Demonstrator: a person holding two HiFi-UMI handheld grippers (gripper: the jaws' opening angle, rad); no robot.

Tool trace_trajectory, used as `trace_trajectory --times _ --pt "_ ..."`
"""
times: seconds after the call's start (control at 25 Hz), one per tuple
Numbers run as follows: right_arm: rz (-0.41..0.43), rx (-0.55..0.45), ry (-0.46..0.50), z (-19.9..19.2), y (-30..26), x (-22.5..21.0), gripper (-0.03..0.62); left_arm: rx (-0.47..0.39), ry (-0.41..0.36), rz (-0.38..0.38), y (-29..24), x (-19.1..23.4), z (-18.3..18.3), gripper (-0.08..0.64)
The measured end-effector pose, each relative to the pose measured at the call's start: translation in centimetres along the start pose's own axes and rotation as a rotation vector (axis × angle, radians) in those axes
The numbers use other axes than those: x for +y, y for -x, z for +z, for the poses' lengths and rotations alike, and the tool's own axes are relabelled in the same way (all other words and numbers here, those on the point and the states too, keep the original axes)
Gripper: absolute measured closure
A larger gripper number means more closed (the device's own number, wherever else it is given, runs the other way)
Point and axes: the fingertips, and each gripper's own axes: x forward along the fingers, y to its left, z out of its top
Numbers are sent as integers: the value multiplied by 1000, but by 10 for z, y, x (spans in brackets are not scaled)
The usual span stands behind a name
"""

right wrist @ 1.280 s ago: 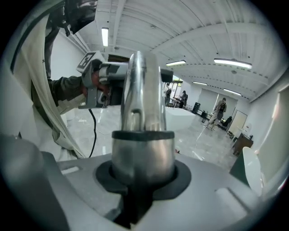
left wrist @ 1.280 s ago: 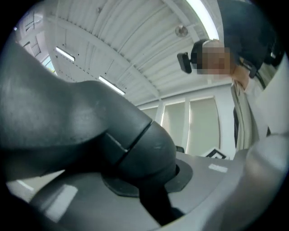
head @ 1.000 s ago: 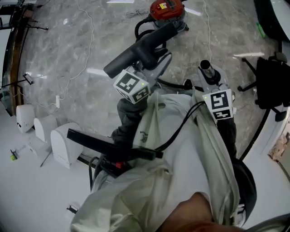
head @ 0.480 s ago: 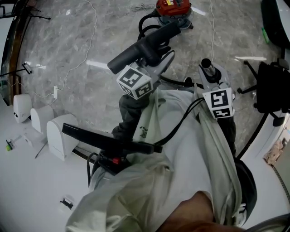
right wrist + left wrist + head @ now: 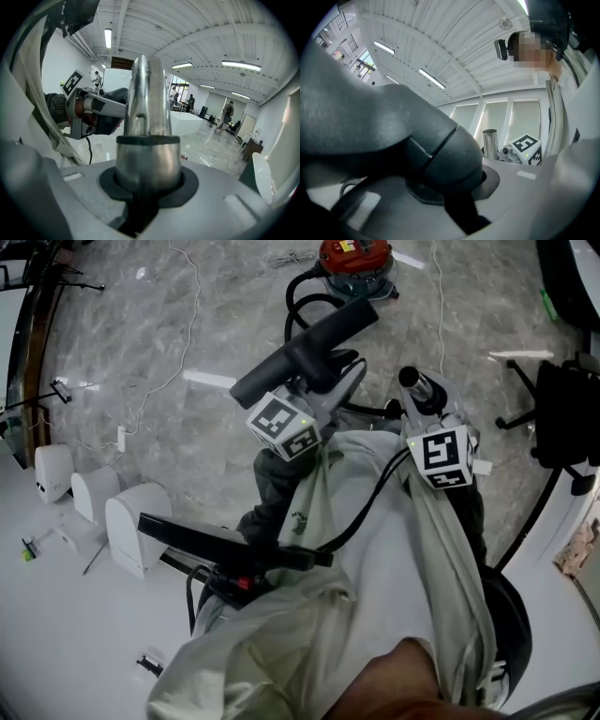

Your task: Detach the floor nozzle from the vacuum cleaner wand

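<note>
In the head view my left gripper (image 5: 323, 376) is shut on the dark grey floor nozzle (image 5: 305, 348), which juts up and left over the marble floor. The nozzle's thick neck (image 5: 417, 145) fills the left gripper view between the jaws. My right gripper (image 5: 428, 407) is shut on the shiny metal wand (image 5: 417, 388). The wand's tube (image 5: 147, 140) stands straight up from the jaws in the right gripper view. Its open end (image 5: 489, 143) shows apart from the nozzle, a short gap between the two pieces.
The red vacuum body (image 5: 354, 257) and its black hose (image 5: 309, 292) lie on the floor ahead. White housings (image 5: 131, 531) stand at the left, a black office chair (image 5: 562, 409) at the right. A white cable (image 5: 178, 352) runs across the floor.
The right gripper with the wand has shifted a little left, toward the left gripper. The nozzle has rolled slightly in the left gripper. Both grips are unchanged.
</note>
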Motion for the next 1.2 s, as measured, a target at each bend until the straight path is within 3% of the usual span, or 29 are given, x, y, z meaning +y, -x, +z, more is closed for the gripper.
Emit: trace_trajectory --times 0.36,0.76,1.2 --pt "9 1 -11 -13 7 -2 491 -24 37 25 -3 -4 -1 486" --pt "12 -12 -46 -38 25 -31 491 -39 14 11 -35 -33 -4 486" --pt "94 -33 14 -41 20 -41 491 -73 11 97 -39 -36 -4 485"
